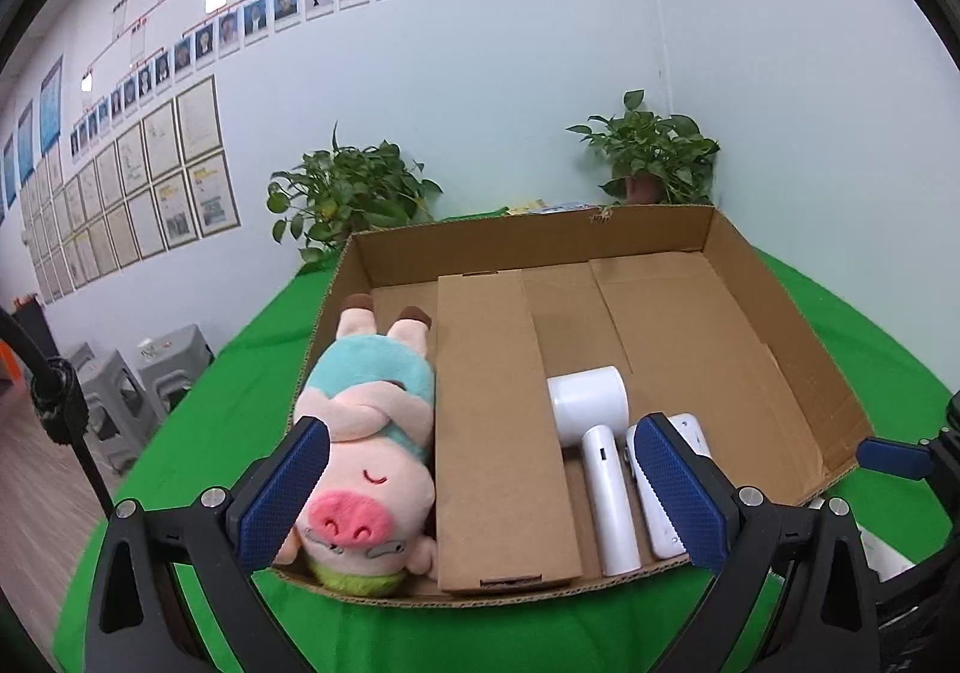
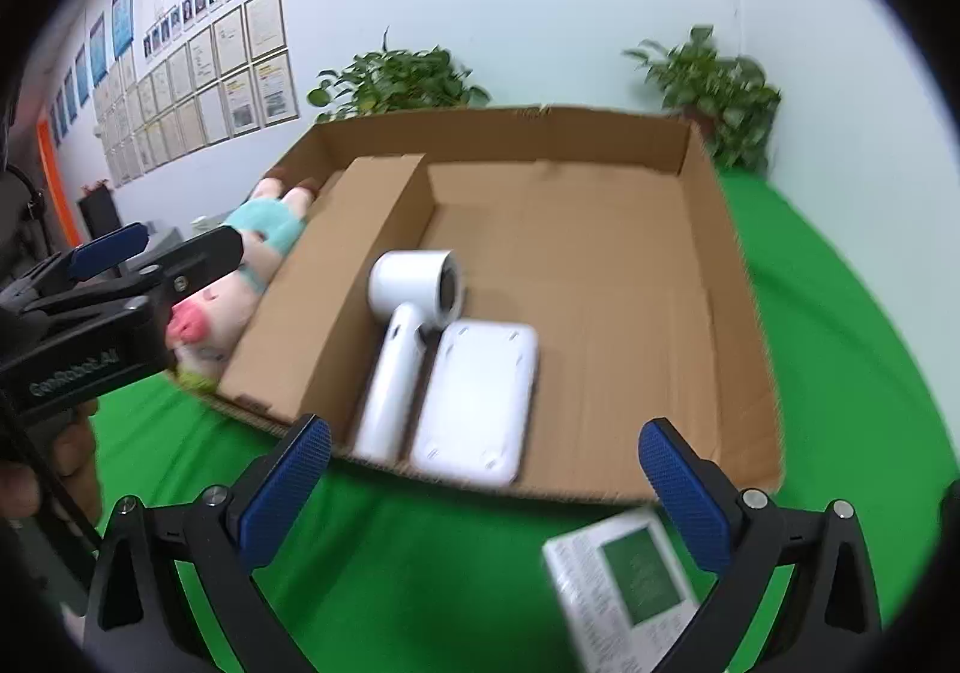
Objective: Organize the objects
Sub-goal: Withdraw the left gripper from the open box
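Judging progress: plush pig point(image 1: 360, 469), hair dryer point(image 2: 414, 325) and white case point(image 2: 477, 403) boxed; booklet point(image 2: 624, 583) at lower right remains on the counter point(image 2: 420, 553); left gripper point(image 1: 480, 499) and right gripper point(image 2: 486, 493) both spread, empty.

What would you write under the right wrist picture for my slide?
Open right hand-held gripper hovers before a cardboard box holding a white hair dryer, flat white device and plush pig.

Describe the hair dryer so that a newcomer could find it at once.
Start at the open cardboard box on the green cloth. Right of its cardboard divider lie two white things. The hair dryer is the T-shaped one with a round barrel, beside a flat rounded white slab.
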{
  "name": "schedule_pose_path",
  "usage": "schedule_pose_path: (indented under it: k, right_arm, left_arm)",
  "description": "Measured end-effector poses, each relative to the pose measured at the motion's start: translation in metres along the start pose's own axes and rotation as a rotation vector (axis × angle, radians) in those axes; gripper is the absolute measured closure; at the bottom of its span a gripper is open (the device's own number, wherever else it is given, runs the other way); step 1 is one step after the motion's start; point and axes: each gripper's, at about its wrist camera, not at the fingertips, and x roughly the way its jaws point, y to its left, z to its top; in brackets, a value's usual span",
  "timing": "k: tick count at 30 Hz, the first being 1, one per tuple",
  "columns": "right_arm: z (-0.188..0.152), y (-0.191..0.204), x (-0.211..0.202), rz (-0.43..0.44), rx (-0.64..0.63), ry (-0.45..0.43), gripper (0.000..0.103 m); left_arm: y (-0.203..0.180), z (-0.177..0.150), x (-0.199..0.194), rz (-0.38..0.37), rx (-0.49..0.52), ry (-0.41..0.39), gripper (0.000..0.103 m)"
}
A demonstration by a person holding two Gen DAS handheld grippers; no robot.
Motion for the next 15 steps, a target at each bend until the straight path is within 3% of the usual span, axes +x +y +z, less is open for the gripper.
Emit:
schedule_pose_path:
  k: [5,6,7,8,9,10,12,13,14,15]
  right_arm:
    - [-0.004,0.003,-0.021,0.016,0.066,-0.026,0.003]
    - [-0.005,0.001,-0.022,0.015,0.077,-0.019,0.007]
    - [-0.005,-0.001,-0.021,0.005,0.083,-0.010,0.032]
    - [-0.005,-0.002,-0.022,-0.020,0.080,0.001,0.065]
    - [-0.005,-0.003,-0.020,-0.066,0.070,0.011,0.079]
    - [-0.005,-0.003,-0.020,-0.076,0.067,0.010,0.091]
    - [-0.004,-0.004,-0.023,-0.067,0.072,-0.007,0.091]
    - [-0.003,-0.002,-0.025,-0.074,0.065,-0.021,0.091]
    - [-0.003,0.003,-0.028,-0.099,0.041,-0.034,0.080]
    - [-0.002,0.006,-0.031,-0.121,0.021,-0.047,0.064]
  left_arm:
    - [-0.002,-0.003,-0.013,0.007,0.004,-0.012,0.004]
    - [-0.002,-0.003,-0.014,0.005,0.006,-0.012,0.027]
    - [-0.004,-0.003,-0.014,-0.002,0.014,-0.001,0.074]
    - [-0.004,-0.003,-0.011,-0.018,0.014,0.022,0.094]
    - [-0.003,-0.004,-0.008,-0.048,-0.007,0.050,0.102]
    - [-0.001,-0.005,-0.006,-0.075,-0.031,0.061,0.102]
    - [0.000,-0.007,-0.005,-0.069,-0.046,0.047,0.100]
    - [-0.002,-0.008,-0.006,-0.039,-0.039,0.032,0.085]
    - [-0.002,-0.008,-0.006,-0.015,-0.031,0.034,0.068]
    - [-0.002,-0.008,-0.005,-0.008,-0.031,0.036,0.023]
